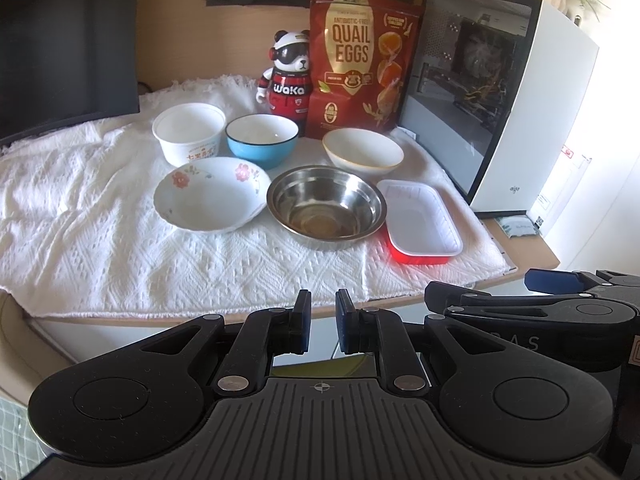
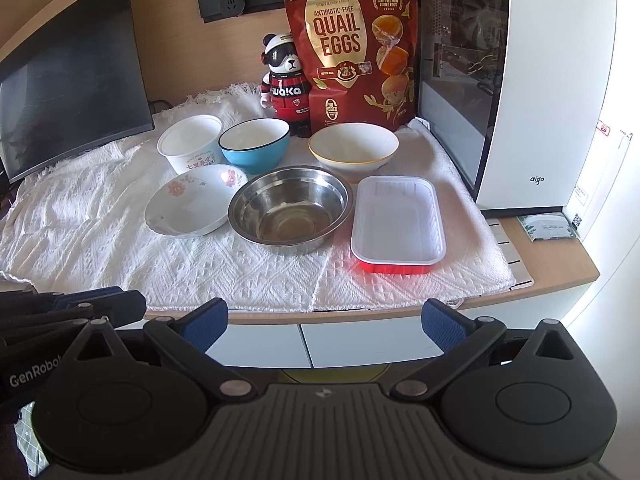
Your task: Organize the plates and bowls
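Six dishes on cloth, L hand-held gripper closed

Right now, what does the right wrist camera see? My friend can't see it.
Six empty dishes sit on a white cloth: a steel bowl in the middle, a red tray to its right. The right gripper hangs open before the table.

Bright daylight glare from right; sharp, fisheye-bent edges.
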### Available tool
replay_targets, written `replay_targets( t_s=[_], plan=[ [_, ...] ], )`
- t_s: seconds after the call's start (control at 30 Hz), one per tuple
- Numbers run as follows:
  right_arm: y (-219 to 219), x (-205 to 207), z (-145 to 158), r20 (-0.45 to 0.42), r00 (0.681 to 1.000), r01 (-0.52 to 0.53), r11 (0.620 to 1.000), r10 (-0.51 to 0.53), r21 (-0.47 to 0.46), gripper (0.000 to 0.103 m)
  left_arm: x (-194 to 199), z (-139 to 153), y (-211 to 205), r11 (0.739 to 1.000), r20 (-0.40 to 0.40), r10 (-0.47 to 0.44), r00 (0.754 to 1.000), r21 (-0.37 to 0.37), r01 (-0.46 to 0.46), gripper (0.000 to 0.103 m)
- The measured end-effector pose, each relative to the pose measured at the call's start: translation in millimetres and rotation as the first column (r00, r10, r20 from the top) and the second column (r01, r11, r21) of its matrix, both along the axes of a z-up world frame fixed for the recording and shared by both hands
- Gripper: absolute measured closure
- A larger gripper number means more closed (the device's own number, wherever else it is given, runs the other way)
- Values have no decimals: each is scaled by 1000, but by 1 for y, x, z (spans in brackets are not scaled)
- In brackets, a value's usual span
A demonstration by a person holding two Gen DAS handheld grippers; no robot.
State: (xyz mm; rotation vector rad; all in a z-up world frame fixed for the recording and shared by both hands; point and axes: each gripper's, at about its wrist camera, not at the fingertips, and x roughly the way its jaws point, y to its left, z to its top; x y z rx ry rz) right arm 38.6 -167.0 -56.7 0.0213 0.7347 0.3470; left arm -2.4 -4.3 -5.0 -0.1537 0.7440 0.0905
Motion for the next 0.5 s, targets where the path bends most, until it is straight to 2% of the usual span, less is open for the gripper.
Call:
replay_targets(
  t_s=[0.5],
  plan=[
    [2,-2,1,1,1000,0,1000,0,1,0,-1,0,3,1000,-2,3,1000,-5,-3,87]
  ],
)
